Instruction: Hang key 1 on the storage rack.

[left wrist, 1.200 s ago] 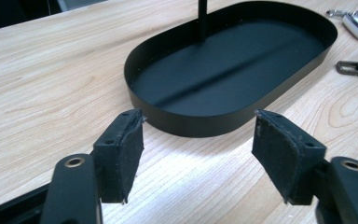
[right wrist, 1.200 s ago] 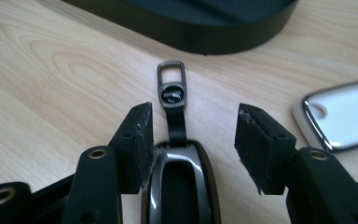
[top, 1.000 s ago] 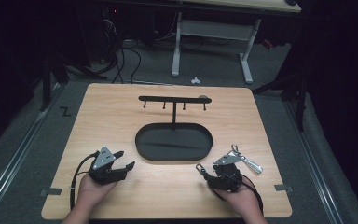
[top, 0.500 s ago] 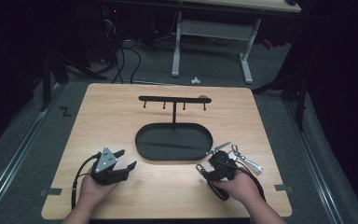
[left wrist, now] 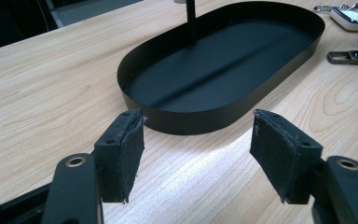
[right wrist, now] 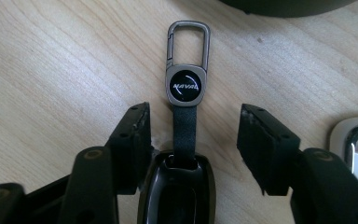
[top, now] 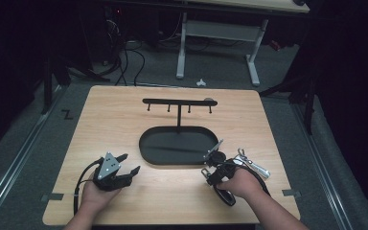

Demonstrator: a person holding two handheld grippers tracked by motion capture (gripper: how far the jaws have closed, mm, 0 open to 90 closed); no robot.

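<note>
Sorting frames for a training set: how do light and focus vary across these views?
High view: table lit, surroundings near black. Left gripper view: bright glare on the wood before the tray, jaw pads slightly soft. Right gripper view: key fob evenly lit, logo sharp, faint shadow beside the strap.

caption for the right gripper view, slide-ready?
Right tongs open astride a black key fob lying on the wooden table, its strap and carabiner clip pointing ahead.

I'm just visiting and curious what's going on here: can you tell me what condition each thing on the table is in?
Black tray: empty, flat on the table.
Hook rack: upright, nothing hanging on it.
Black key fob: lying flat between the jaws, strap and clip stretched out ahead.
Silver key fob: lying on the table, untouched.
Right gripper: open around the black fob.
Left gripper: open, holding nothing.
</note>
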